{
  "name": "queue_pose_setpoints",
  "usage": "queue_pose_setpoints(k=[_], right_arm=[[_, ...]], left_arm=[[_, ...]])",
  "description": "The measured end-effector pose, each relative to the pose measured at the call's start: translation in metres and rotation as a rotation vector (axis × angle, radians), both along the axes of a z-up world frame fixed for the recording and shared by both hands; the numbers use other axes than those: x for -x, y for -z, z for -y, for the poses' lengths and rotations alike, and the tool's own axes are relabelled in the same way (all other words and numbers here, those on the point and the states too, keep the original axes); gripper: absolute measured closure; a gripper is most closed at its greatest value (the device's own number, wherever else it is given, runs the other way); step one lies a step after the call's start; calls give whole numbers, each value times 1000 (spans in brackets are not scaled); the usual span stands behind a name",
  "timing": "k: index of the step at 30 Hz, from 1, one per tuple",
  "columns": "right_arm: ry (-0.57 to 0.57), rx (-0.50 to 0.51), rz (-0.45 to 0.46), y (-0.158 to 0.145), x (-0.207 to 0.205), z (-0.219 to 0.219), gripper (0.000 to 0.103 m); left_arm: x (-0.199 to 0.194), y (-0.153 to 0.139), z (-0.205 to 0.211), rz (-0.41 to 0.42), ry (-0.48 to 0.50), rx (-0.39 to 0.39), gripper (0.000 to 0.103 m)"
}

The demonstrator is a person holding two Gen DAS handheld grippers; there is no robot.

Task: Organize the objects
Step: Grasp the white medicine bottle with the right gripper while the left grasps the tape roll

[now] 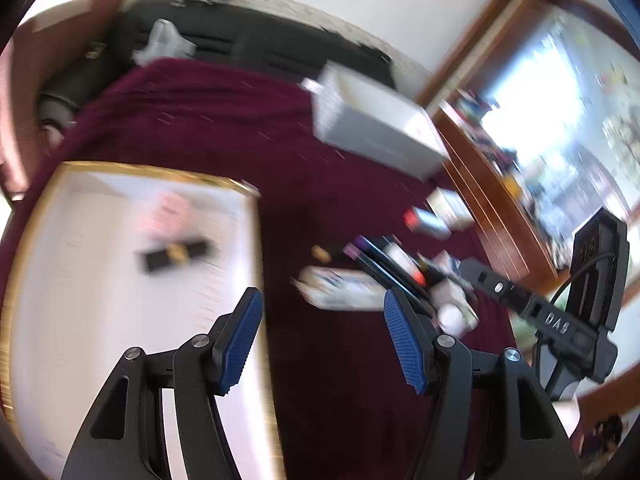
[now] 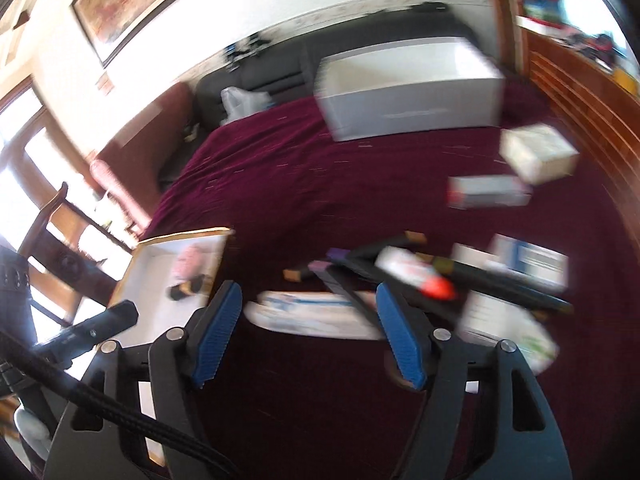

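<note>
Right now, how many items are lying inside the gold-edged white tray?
2. A pink item lies toward the far side of the gold-edged white tray, and a black item with a gold band lies nearer. Blur may hide smaller ones.

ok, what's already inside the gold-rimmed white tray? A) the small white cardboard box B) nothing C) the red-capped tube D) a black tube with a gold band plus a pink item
D: the gold-rimmed tray holds a black tube with a gold band and a blurred pink item; the other clutter lies on the maroon cloth outside it.
</note>
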State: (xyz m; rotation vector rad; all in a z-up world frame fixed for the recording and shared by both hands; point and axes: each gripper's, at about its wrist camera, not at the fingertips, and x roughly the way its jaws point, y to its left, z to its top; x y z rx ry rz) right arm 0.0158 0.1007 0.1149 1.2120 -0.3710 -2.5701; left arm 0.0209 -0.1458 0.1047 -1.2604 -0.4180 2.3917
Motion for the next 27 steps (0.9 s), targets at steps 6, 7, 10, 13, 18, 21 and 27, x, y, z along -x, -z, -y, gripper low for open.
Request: queue_pose_setpoints(k=[6,7,10,13,18,21,27], right_arm=[[103,50,41,24,-23,-72,31],[114,58,46,28,-25,-81,31],[130,86,47,35,-32,-98,31],[139,116,40,40,-37,-113,31],[147,164,35,49,-38,-132,31],[151,184,39,53,-38,-137,31],[144,189,54,58,-37,-136,30]], left_arm=[[-7,39,-87,76,124,55,46],[-10,42,-96,71,138,68,46],[-11,55,-129,49,155,173,46],[-6,66,-146,70,167,188,46],[5,77,-174,46,150,287,47],[11,82,-185,48,146,332,47],[3,82,-198,12,198,364,97]])
